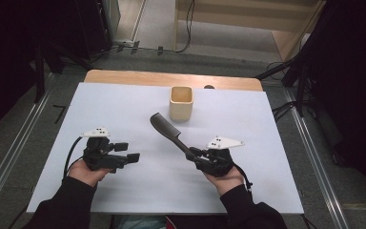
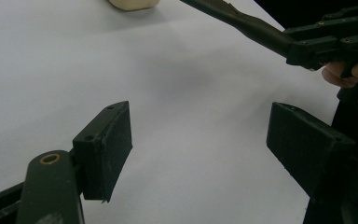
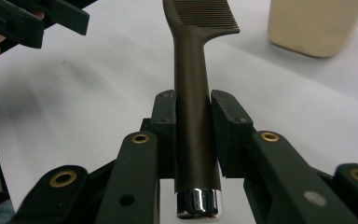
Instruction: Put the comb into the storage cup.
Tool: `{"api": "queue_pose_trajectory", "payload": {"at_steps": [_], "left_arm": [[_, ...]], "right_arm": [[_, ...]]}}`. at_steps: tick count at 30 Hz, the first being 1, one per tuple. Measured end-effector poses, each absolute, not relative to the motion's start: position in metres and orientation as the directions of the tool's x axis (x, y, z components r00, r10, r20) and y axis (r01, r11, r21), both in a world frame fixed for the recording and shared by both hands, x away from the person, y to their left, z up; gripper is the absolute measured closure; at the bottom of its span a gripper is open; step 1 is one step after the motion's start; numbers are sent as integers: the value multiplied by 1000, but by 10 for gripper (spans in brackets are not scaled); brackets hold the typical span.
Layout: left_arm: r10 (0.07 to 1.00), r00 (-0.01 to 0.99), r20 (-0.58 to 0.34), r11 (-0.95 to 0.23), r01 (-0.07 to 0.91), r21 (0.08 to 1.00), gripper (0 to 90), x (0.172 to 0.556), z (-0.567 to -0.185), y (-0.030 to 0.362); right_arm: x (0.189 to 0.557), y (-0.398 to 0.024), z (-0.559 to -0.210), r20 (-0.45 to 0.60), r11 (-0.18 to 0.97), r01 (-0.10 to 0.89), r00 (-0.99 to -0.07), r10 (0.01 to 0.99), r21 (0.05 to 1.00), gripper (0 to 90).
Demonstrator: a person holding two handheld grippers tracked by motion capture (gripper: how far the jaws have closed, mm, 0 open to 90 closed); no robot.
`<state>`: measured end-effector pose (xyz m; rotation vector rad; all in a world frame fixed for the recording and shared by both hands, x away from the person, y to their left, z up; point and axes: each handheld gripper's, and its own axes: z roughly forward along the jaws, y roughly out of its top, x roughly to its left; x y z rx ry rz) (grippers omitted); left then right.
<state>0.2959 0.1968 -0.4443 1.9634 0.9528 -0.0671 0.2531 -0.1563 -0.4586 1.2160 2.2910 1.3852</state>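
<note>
A dark brown comb (image 1: 167,130) with a chrome end cap juts from my right gripper (image 1: 194,153), whose jaws are shut on its handle (image 3: 192,116). The toothed head points toward the cream square cup (image 1: 181,102) standing at the back middle of the white sheet. In the right gripper view the cup (image 3: 317,25) is at the upper right, a short way beyond the comb's teeth. My left gripper (image 1: 126,151) rests low at the left with its jaws wide apart and nothing between the pads (image 2: 116,140). The left gripper view catches the comb (image 2: 242,23) and the other gripper at the upper right.
A white sheet (image 1: 124,105) covers most of a wooden table (image 1: 124,76). Metal rails run along the floor on both sides, and cables lie on the floor beyond the far edge.
</note>
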Motion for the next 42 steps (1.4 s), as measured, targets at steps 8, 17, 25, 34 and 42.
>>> {"api": "queue_pose_trajectory", "payload": {"at_steps": [8,17,25,34,42], "left_arm": [[603,682,-414,-249,653,715,219,301,-440,194],[603,671,-432,-234,666,708,226,305,-431,191],[622,653,-432,-216,673,707,227,310,-425,190],[630,637,-443,-189,680,709,231,318,-420,187],[631,627,-456,-169,685,709,239,324,-418,186]], "right_arm": [[260,-140,-460,232,212,540,-638,734,814,704],[265,-121,-464,231,182,518,-634,738,836,703],[268,-111,-466,230,152,494,-628,744,856,703],[272,-103,-472,233,105,466,-610,757,879,703],[275,-94,-475,227,88,441,-612,758,893,703]]}}
